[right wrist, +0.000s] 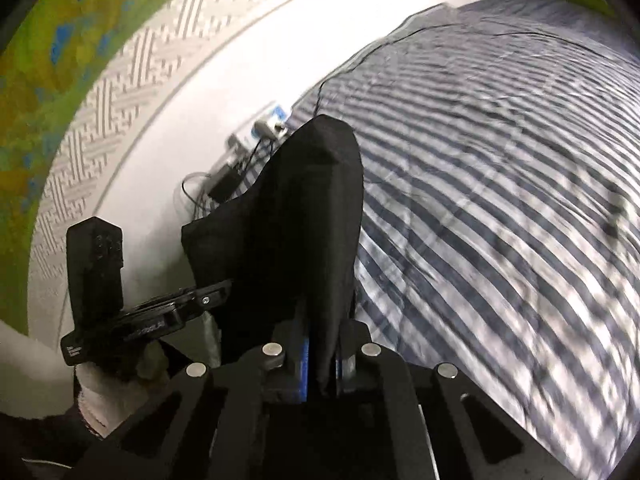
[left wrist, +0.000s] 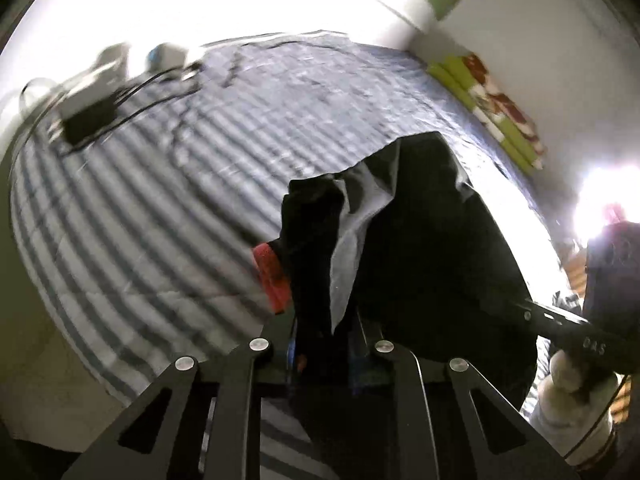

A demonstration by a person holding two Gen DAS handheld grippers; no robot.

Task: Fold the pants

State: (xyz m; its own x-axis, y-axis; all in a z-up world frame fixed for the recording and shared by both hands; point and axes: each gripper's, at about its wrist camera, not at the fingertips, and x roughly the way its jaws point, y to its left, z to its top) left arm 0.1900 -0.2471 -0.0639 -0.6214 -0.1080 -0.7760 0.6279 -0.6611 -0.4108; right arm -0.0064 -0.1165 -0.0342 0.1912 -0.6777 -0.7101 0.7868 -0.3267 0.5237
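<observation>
The black pants [left wrist: 432, 248] hang lifted above the striped bed, with a pale grey pocket lining [left wrist: 356, 236] turned out. My left gripper [left wrist: 324, 344] is shut on the fabric at the bottom middle of the left wrist view; an orange-red fingertip [left wrist: 270, 276] shows beside the cloth. In the right wrist view the black pants [right wrist: 304, 216] rise from my right gripper [right wrist: 322, 356], which is shut on a fold of them between blue pads [right wrist: 305, 368]. The other gripper tool [right wrist: 132, 312], held by a white-gloved hand [right wrist: 108, 388], sits at lower left.
A blue-and-white striped bedspread [left wrist: 168, 208] covers the bed below. A black box with cables [left wrist: 88, 120] and small white devices [left wrist: 164, 56] lie at its far edge. Green and red patterned folded cloth [left wrist: 496, 108] lies along the wall. A white patterned wall [right wrist: 104, 112] borders the bed.
</observation>
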